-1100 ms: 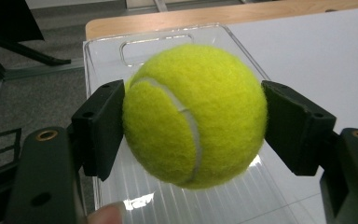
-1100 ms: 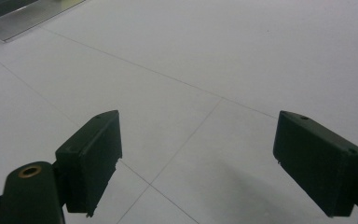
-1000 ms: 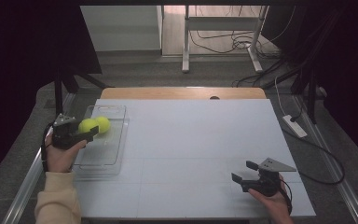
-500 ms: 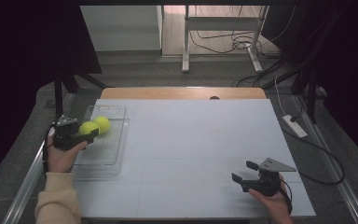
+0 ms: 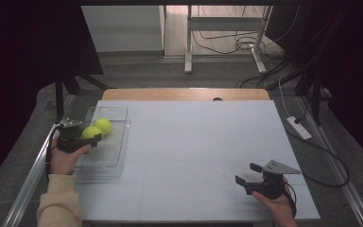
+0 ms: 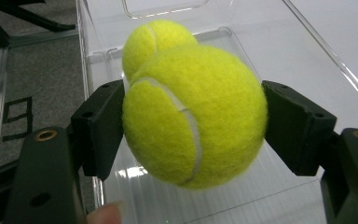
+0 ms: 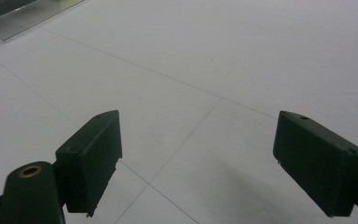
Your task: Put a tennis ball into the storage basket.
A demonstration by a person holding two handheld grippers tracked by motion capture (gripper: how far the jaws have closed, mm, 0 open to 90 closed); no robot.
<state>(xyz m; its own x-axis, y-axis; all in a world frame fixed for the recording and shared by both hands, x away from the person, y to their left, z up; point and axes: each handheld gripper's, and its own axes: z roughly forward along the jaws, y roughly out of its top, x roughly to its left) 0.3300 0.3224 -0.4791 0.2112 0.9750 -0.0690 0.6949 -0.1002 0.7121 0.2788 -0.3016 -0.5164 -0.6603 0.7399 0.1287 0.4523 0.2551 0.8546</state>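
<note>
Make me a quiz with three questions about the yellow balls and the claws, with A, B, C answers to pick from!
1. Where is the ball that no claw holds?
A. On the floor
B. In the clear tray
C. Beside the right claw

2. How many yellow balls are there?
A. One
B. Two
C. Four

3. What is the right claw doing?
A. Open, holding nothing
B. Squeezing a ball
C. Gripping the tray

Answers:
1. B: the free tennis ball lies inside the clear tray at the table's left side.
2. B: the left gripper view shows the held tennis ball with the second one just behind it.
3. A: the right claw has its jaws spread over bare white table, while the left claw is shut on the held ball.
</note>
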